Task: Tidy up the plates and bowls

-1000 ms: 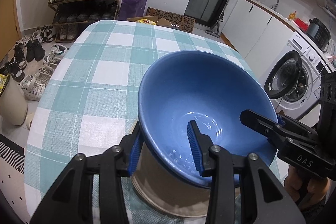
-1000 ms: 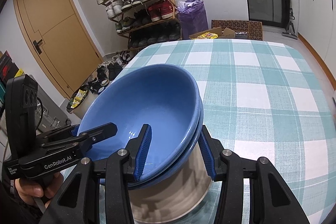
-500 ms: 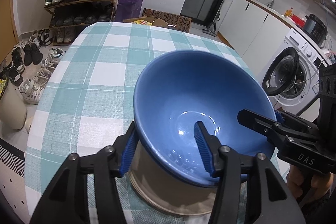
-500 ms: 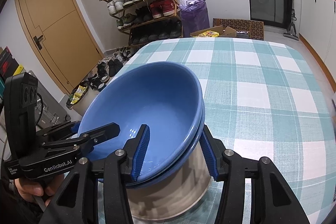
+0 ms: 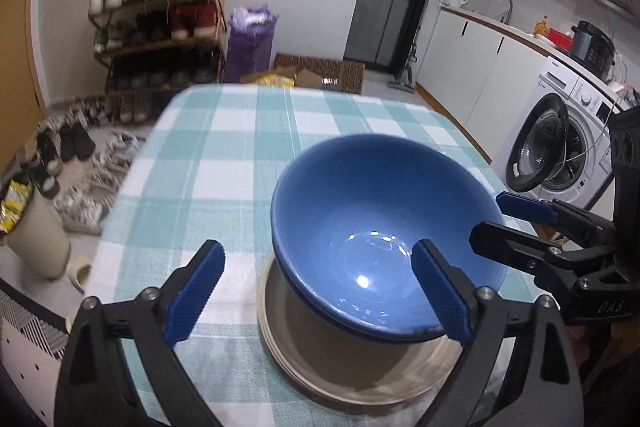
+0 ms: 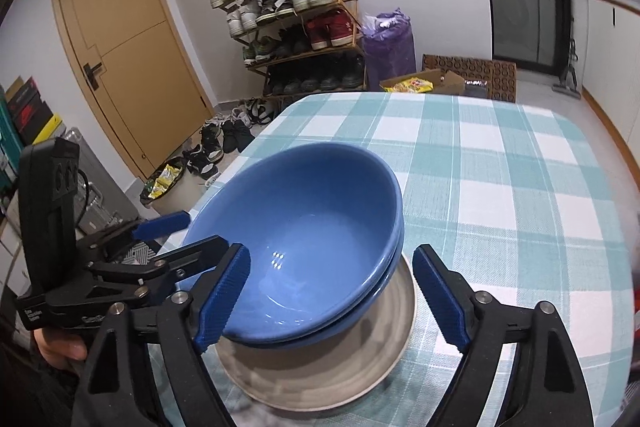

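Two blue bowls point(image 5: 380, 207) sit nested on a stack of beige plates point(image 5: 340, 367), on the checked table point(image 5: 240, 155). My left gripper point(image 5: 318, 291) straddles the bowls' near rim; its jaws are opening and neither pad touches the bowl. From the other side, my right gripper point(image 6: 332, 297) straddles the rim of the bowls point(image 6: 300, 219) above the plates point(image 6: 320, 375). Its jaws are opening too, one pad over the bowl's inside and one outside, both off the rim. Each view also shows the other gripper: the right point(image 5: 490, 217) and the left point(image 6: 196, 231).
The checked cloth point(image 6: 500, 167) stretches away behind the stack. Off the table stand a shoe rack point(image 6: 296, 27), loose shoes and a beige bin point(image 5: 36, 235) on the floor, a washing machine point(image 5: 560, 147) and a wooden door point(image 6: 120, 39).
Both grippers have let go of the top bowl's rim, their jaws spreading wide. The left gripper has drawn back and up a little. The bowl now lies level in the lower one.
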Demonstrator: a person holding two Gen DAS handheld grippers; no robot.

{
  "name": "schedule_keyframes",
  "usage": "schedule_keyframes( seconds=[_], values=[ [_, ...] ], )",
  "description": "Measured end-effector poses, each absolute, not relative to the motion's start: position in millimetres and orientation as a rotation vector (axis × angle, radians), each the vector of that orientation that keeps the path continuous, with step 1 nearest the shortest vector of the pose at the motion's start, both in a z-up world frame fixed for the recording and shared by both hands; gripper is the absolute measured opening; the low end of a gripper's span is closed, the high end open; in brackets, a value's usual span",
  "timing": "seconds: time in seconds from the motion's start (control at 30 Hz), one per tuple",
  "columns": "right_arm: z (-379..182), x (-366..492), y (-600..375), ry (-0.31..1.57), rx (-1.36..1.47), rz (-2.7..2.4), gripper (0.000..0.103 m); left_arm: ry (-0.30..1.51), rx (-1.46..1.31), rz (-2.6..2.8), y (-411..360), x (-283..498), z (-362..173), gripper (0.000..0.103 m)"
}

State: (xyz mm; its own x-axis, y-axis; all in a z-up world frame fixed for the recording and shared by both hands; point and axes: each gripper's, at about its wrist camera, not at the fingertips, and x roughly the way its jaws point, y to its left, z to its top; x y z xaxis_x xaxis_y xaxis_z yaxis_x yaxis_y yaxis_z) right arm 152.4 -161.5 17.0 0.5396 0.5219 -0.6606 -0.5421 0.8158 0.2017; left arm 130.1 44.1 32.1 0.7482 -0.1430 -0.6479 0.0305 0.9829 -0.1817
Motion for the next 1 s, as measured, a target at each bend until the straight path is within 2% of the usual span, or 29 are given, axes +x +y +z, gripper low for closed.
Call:
schedule_keyframes(
  seconds=[0.13,0.2,0.23,0.63,1.0],
  values=[
    [21.7,143.5,-164.5,0.735,-0.051,0.644,0.092,0.671,-0.130,-0.076,42.7,120.5,37.9,0.103],
    [23.8,137.9,-167.6,0.707,-0.053,0.645,0.101,0.650,-0.129,-0.077,44.3,114.5,39.2,0.103],
    [24.8,135.4,-169.0,0.693,-0.054,0.645,0.102,0.641,-0.131,-0.077,45.6,112.1,39.4,0.103],
    [23.8,103.9,-189.0,0.548,-0.076,0.672,0.102,0.564,-0.115,0.013,53.9,90.2,30.1,0.103],
    [4.7,90.5,-204.4,0.507,-0.071,0.667,0.102,0.506,-0.037,0.063,41.7,73.1,17.1,0.103]
  ],
)
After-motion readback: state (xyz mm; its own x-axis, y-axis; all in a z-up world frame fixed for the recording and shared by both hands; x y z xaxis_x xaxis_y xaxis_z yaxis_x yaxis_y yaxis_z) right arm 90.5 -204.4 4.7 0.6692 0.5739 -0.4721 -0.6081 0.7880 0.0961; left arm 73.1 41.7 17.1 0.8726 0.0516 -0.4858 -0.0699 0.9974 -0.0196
